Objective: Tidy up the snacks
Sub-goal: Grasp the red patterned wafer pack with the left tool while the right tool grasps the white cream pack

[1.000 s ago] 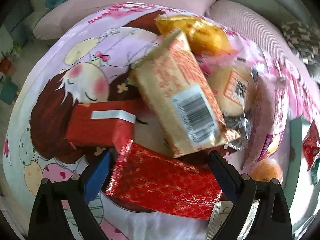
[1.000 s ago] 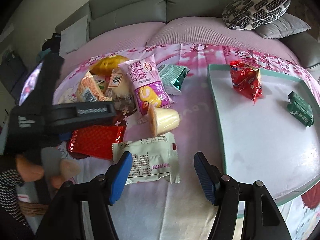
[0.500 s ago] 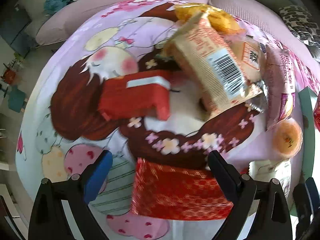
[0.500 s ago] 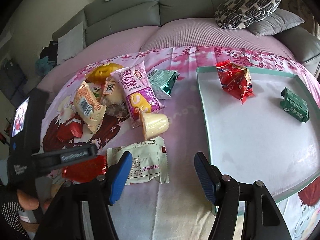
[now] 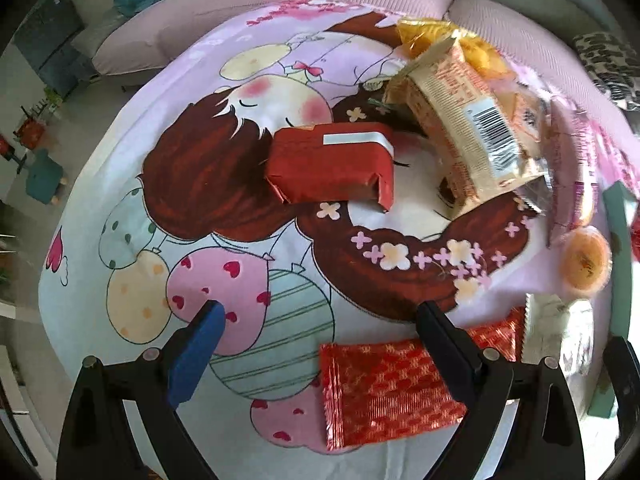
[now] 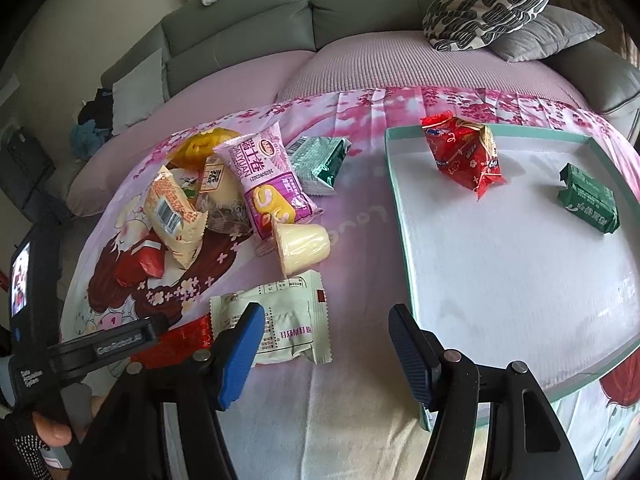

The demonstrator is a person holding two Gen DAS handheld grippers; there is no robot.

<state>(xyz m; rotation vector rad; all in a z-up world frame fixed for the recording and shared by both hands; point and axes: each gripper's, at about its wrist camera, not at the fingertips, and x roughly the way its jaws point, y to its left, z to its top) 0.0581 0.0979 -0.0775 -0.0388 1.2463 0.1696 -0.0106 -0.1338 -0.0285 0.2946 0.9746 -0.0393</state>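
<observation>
Two snacks already lie in the tray [image 6: 404, 216]: a red bag [image 6: 464, 156] near its far rim and a green packet [image 6: 588, 196] toward its right side. The others are heaped on the cartoon-print sheet [image 5: 248, 92] left of the tray: a pink wrapper [image 6: 268, 176], a beige packet [image 5: 468, 128], a red box [image 5: 332, 164] and a pudding cup [image 6: 302, 246]. Nearer, beside the tray's left rim, a pale packet [image 6: 284, 312] lies flat. The right tongs [image 6: 326, 344] hang above it, spread apart and empty. The left tongs [image 5: 320, 340] also stand apart, holding nothing, over a flat red wrapper [image 5: 384, 388].
</observation>
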